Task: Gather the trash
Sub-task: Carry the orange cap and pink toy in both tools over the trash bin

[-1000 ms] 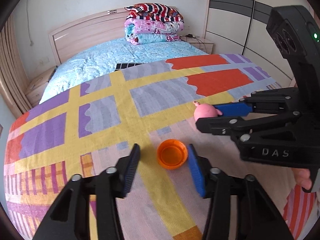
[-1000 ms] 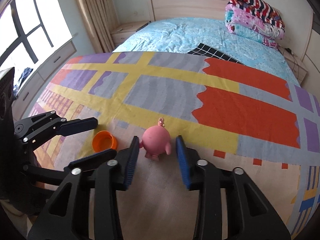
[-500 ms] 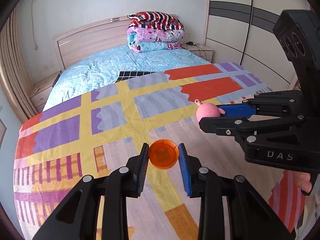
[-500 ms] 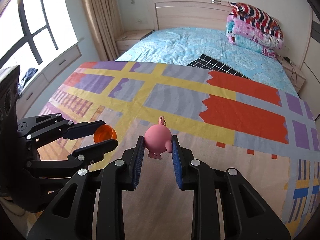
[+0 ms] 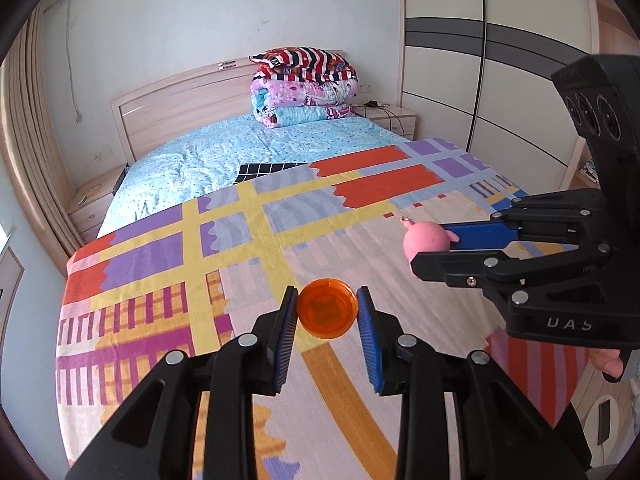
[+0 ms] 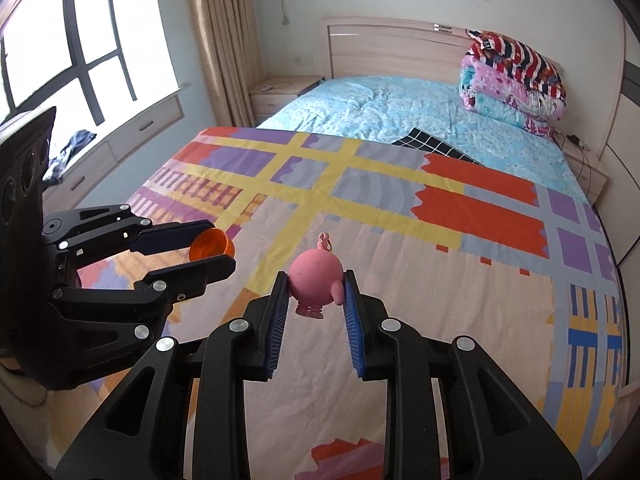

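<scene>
An orange plastic cap (image 5: 328,312) hangs above the patterned bedspread, pinched between the blue pads of my left gripper (image 5: 327,305). The same cap (image 6: 212,245) shows at the left of the right wrist view, inside the left gripper (image 6: 214,246). My right gripper (image 6: 316,289) is shut on a round pink toy figure (image 6: 316,282) with a small ring on top. In the left wrist view that pink toy (image 5: 425,239) sticks out of the right gripper (image 5: 430,242) at the right. Both objects are lifted clear of the bed.
The colourful patchwork bedspread (image 5: 248,232) covers the bed's near half, with a light blue sheet (image 6: 400,108) beyond. Folded quilts (image 5: 304,88) are stacked at the wooden headboard. A wardrobe (image 5: 500,60) stands on the right, a window and curtain (image 6: 220,40) on the left. Nightstands flank the headboard.
The left gripper shut on the orange cap and lifted it off the bedspread. The right gripper closed on the pink toy and raised it too. Both hands pulled back and upward.
</scene>
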A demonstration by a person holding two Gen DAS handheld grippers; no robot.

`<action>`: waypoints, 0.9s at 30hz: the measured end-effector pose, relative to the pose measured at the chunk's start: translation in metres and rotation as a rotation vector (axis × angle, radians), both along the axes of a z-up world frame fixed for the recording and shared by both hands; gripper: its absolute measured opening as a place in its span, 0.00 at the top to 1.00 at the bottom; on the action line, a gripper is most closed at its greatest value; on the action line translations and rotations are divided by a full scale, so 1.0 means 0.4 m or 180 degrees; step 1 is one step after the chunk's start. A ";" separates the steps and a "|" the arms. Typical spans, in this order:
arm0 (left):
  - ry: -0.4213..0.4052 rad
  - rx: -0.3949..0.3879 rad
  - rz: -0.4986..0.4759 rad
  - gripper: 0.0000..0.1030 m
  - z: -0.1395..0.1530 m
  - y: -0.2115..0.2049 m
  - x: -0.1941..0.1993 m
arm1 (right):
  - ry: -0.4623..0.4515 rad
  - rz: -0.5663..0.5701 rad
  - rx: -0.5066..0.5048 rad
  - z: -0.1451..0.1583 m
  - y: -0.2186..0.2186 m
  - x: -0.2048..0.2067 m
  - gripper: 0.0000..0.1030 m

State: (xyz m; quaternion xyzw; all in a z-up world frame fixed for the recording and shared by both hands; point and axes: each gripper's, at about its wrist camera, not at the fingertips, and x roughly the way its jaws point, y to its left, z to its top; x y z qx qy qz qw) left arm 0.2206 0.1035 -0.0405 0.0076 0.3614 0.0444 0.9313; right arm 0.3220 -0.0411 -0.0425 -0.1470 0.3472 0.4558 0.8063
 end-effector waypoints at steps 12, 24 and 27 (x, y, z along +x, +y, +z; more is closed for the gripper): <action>-0.0131 -0.0014 -0.0061 0.72 0.022 -0.099 -0.187 | -0.0087 0.0160 0.0047 0.005 -0.146 -0.177 0.74; -0.0130 -0.0105 -0.0102 0.72 -0.032 -0.195 -0.380 | 0.0079 0.0228 0.0045 -0.055 -0.273 -0.316 0.74; -0.0064 -0.0117 -0.0130 0.72 -0.063 -0.215 -0.413 | 0.0196 0.0192 0.0032 -0.087 -0.301 -0.338 0.74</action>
